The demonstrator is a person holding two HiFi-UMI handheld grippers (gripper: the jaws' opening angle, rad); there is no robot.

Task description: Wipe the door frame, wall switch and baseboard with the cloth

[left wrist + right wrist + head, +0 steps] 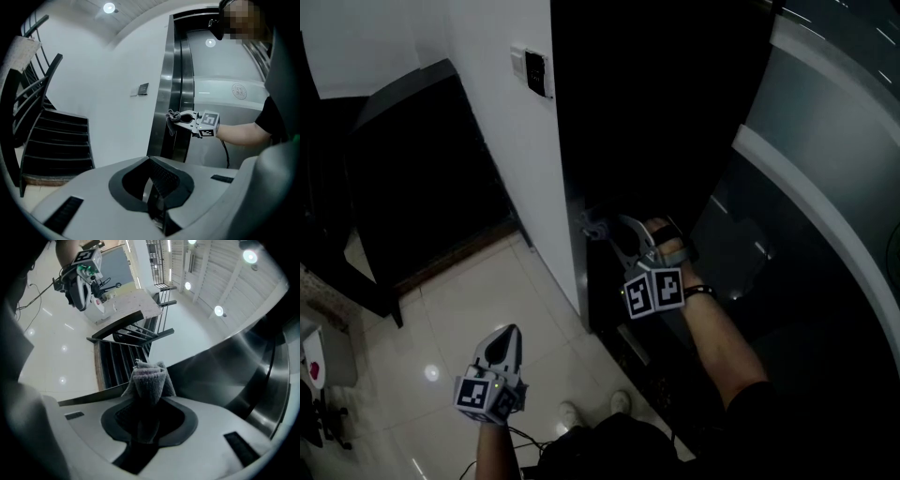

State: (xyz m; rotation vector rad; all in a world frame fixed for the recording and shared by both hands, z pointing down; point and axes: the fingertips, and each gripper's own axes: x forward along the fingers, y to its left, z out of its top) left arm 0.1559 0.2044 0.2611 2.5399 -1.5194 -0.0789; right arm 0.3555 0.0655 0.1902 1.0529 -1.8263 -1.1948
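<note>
ideally the cloth [149,380], pinched in the right tongs [602,227], is pressed flat to the door frame [174,70] and drawn evenly along it, the closed, empty left tongs [504,339] held clear.

Pale grey left gripper [508,334] and right gripper [605,228], black-lined jaws; black-white marker cubes [654,291]; black short sleeve [752,401], dark wristband [699,292], white shoes [621,403].

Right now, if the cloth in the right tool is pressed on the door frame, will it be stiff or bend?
The cloth is probably soft and floppy: it bunches into folds above the shut right tool. It looks light and fuzzy, so it likely grips rather than slides, and should flatten against the door frame.
</note>
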